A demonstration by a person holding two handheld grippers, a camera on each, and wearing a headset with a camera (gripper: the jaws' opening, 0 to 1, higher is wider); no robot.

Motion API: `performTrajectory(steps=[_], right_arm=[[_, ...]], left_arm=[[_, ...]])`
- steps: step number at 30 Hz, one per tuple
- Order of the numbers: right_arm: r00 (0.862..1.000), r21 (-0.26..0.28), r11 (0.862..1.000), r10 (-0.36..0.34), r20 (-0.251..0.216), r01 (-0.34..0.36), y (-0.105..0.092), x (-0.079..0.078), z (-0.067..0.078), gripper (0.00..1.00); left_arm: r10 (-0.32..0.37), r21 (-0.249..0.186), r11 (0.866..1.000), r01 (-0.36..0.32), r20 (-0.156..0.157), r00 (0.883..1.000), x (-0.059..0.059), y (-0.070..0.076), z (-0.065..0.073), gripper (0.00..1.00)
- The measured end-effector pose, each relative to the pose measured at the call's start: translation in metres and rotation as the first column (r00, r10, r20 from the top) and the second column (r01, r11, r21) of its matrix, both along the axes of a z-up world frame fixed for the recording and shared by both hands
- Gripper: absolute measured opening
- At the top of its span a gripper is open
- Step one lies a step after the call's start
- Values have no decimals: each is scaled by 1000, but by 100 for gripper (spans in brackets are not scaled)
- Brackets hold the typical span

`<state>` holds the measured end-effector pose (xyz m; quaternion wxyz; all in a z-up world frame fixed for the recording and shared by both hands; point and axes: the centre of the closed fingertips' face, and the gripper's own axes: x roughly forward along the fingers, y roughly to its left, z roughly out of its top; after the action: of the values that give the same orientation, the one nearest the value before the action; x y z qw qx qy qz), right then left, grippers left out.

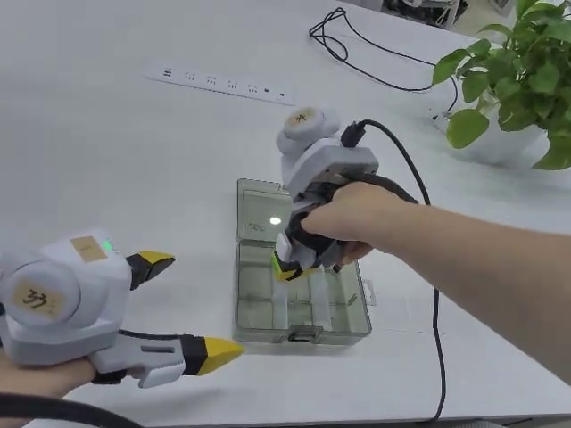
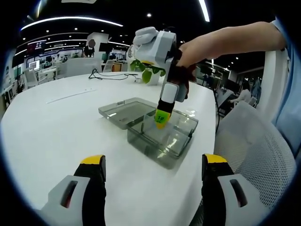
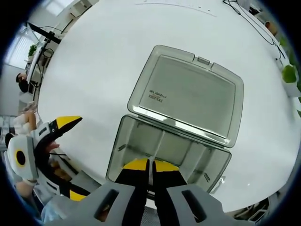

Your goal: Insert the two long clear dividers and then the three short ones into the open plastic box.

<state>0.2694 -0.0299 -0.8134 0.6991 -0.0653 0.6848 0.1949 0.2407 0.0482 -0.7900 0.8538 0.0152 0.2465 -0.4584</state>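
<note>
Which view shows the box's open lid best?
The right gripper view: the lid lies flat and whole, seen from above. In the head view the right claw covers part of it; the left gripper view shows it obliquely.

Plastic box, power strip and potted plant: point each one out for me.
plastic box (image 1: 268, 335), head view, front wall
power strip (image 1: 220, 83), head view, middle of its top
potted plant (image 1: 526, 53), head view, leaves

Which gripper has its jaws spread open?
The left gripper, jaws wide apart, beside the box; on the right gripper they are closed, down inside it.
</note>
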Motion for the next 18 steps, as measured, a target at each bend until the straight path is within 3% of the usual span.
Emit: performTrajectory(steps=[12, 16, 18], right_arm=[[999, 50, 998, 30, 15, -31, 0, 0, 0, 6], [1000, 74, 997, 31, -4, -31, 1, -5, -1, 17], [999, 87, 996, 30, 21, -32, 0, -2, 0, 20]], left_arm=[[-10, 5, 1000, 10, -1, 1000, -1, -4, 0, 85], [-12, 10, 1000, 12, 0, 1000, -1, -4, 0, 85], [-12, 11, 1000, 12, -1, 1000, -1, -4, 0, 85]])
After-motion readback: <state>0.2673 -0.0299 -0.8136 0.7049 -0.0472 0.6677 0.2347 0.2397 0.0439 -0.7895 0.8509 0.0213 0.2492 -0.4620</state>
